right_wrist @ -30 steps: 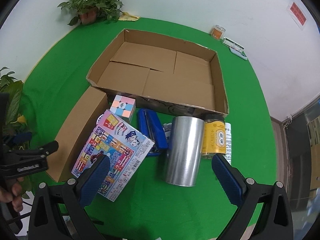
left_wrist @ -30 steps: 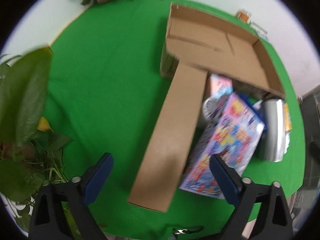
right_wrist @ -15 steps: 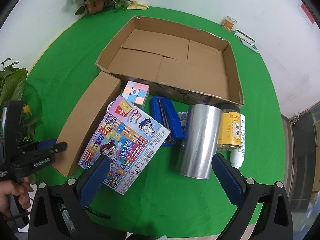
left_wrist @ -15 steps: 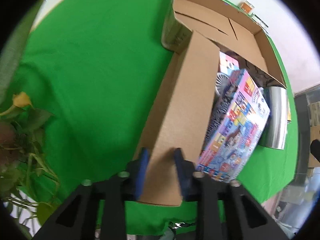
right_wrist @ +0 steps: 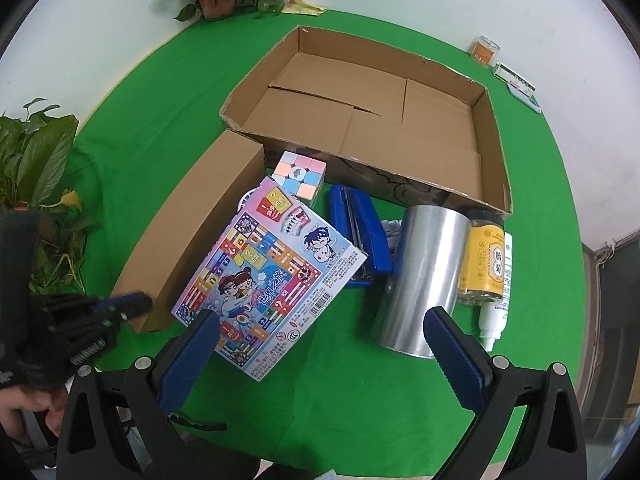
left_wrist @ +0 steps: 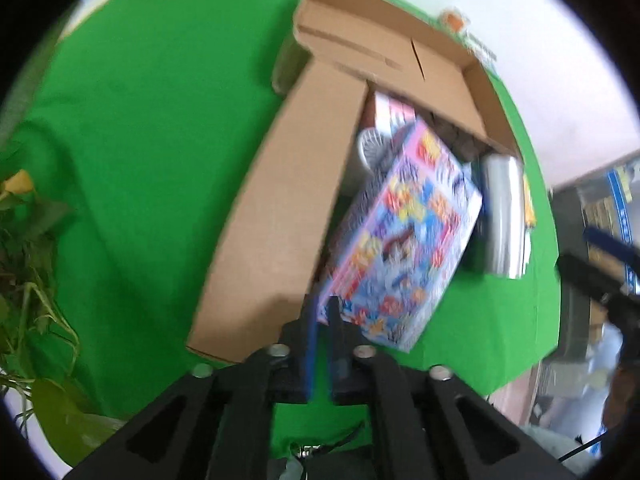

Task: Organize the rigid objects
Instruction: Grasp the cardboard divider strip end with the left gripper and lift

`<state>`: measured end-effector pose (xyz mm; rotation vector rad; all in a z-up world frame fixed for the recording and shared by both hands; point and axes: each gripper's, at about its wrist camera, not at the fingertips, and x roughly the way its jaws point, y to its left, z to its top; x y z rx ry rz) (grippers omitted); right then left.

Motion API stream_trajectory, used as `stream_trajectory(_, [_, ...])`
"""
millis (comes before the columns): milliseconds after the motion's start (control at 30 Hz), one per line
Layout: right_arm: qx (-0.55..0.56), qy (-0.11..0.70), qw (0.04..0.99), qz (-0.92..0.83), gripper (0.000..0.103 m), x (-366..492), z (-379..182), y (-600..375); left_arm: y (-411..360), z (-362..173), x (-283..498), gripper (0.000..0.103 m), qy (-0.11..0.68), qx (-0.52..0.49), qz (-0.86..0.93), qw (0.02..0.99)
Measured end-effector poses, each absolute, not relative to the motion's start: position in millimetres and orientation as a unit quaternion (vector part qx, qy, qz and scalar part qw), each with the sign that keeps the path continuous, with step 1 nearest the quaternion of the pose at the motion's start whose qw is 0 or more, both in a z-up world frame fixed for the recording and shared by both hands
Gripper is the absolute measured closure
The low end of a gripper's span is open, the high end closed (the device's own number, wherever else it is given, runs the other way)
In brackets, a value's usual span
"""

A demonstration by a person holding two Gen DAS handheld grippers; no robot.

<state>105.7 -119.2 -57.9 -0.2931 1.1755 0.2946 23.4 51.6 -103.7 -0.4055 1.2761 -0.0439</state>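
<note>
Left gripper [left_wrist: 322, 322] pinching nearly together at the near end of the long box [left_wrist: 280, 216], nothing clearly clamped. Game box [right_wrist: 268, 276] lying just right of those fingers, leaning on the long box. Right gripper [right_wrist: 320, 356] spread wide, hovering over game box and can [right_wrist: 420, 280].

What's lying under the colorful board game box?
The colorful board game box partly covers a white round object at its far left corner and overlaps the blue stapler. Anything else beneath it is hidden.
</note>
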Motion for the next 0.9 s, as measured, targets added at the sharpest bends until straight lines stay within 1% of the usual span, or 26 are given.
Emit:
stream_trajectory(33, [-0.135,0.552,0.811,0.139,0.001,106.1,-58.8,-120.2,57.3,-100.7,23.4,0.059,0.585,-0.184,-0.003,0.790])
stream_trajectory(67, [-0.133,0.555,0.809,0.140,0.001,106.1,-60.7,-120.8,63.1,-103.3,22.2,0.021,0.585,-0.181,0.015,0.791])
stream_trajectory(100, [-0.132,0.558,0.807,0.142,0.001,106.1,-62.1,-120.5,71.5,-104.6,24.9,0.012,0.583,-0.182,0.034,0.791])
stream_trajectory(167, [-0.132,0.560,0.805,0.145,0.001,106.0,-64.5,-118.6,83.4,-113.5,27.1,0.013,0.592,-0.199,0.023,0.781])
stream_trajectory(233, [-0.136,0.561,0.803,0.150,0.001,105.3,-65.8,-114.8,84.5,-121.7,29.8,0.021,0.612,-0.184,-0.005,0.769])
stream_trajectory(267, [-0.139,0.561,0.802,0.153,0.001,105.1,-65.9,-112.7,74.8,-124.1,31.3,0.026,0.619,-0.151,-0.011,0.771])
stream_trajectory(333, [-0.145,0.559,0.801,0.157,0.001,105.6,-64.9,-108.8,51.8,-126.3,26.3,0.046,0.628,-0.056,-0.017,0.776])
stream_trajectory(400, [-0.147,0.558,0.801,0.157,0.001,107.8,-64.1,-106.5,36.5,-128.4,21.8,0.046,0.626,-0.016,-0.025,0.779])
stream_trajectory(600, [-0.149,0.567,0.795,0.153,0.001,117.9,-67.7,-97.0,28.0,-127.9,23.7,0.047,0.632,-0.010,-0.005,0.775])
stream_trajectory(800, [-0.152,0.573,0.789,0.163,0.001,125.5,-77.0,-82.4,36.1,-115.9,11.2,0.047,0.614,0.050,0.064,0.785])
stream_trajectory(900, [-0.151,0.577,0.785,0.169,0.001,127.7,-83.5,-73.6,40.4,-126.9,13.0,0.046,0.635,0.048,0.062,0.769])
